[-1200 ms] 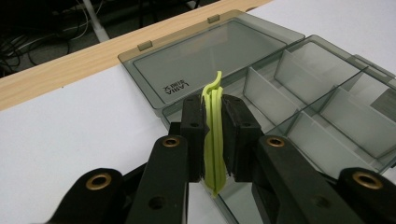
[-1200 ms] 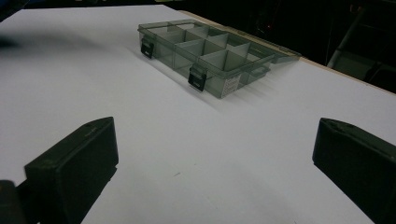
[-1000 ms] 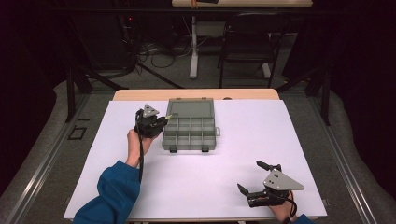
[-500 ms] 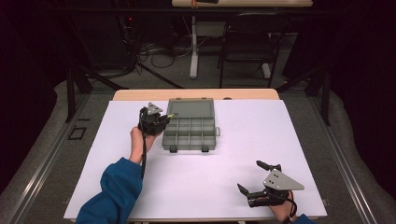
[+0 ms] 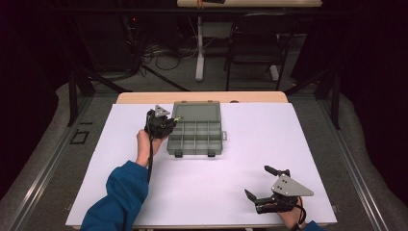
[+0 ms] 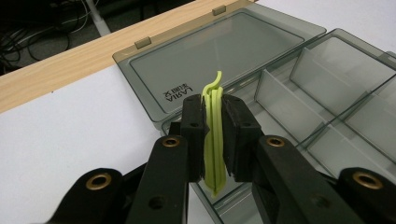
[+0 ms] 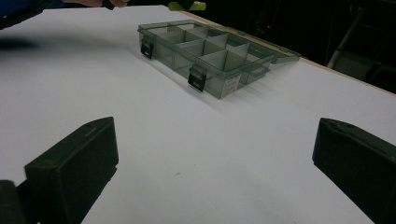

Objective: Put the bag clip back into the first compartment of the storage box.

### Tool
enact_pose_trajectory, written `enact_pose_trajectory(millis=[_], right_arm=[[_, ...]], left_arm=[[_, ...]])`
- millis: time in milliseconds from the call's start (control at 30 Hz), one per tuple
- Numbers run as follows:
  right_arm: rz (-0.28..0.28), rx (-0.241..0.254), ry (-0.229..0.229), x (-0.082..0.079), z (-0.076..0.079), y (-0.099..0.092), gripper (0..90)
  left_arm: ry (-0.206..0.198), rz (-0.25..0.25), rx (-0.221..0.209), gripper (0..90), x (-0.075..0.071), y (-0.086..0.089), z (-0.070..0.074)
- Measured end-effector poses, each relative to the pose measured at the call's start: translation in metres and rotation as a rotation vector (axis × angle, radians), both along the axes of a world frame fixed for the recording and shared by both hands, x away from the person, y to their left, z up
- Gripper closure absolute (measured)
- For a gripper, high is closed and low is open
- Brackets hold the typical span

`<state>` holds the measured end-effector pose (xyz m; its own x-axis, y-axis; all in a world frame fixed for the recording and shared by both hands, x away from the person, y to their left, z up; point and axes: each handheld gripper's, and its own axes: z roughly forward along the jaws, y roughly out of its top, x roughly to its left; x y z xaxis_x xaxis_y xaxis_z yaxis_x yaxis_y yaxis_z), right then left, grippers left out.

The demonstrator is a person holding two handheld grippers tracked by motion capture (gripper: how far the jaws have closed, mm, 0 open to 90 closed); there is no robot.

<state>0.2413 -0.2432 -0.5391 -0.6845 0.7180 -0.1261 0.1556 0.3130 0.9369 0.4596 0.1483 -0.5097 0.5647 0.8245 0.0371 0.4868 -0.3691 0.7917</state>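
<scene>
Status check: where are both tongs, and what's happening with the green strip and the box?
Left tongs shut on green strip, at open box left edge. Right tongs open, empty, low over table. Nothing in the way.

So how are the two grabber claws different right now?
The left gripper is shut on a yellow-green strip; the right gripper is open and holds nothing. The left one is beside the open compartment box; the right one sits far from it, near the table's front edge. Both have black jaws.

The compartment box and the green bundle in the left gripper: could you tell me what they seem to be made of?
Compartment box: likely smoky, glossy translucent plastic; the table shows through its walls. Green bundle: probably soft rubber or plastic strands, matte, bending between the left gripper jaws.
</scene>
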Motion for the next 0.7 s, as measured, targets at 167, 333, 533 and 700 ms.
enact_pose_trajectory(millis=[167, 333, 533, 700], right_arm=[[0.000, 0.000, 0.000, 0.0000, 0.0000, -0.0001, 0.0], [-0.001, 0.000, 0.001, 0.0001, -0.0002, 0.0001, 0.0], [-0.001, 0.001, 0.000, 0.0002, -0.0002, 0.0002, 0.0], [-0.001, -0.002, 0.000, 0.0004, -0.0002, 0.0001, 0.0]], left_arm=[[0.001, 0.003, 0.003, 79.8, 0.0024, -0.0020, -0.0010], [0.005, 0.004, 0.009, 79.8, 0.0047, -0.0041, -0.0026], [0.016, 0.012, 0.015, 79.8, 0.0061, -0.0061, -0.0062], [0.022, 0.021, 0.017, 79.7, 0.0073, -0.0075, -0.0097]])
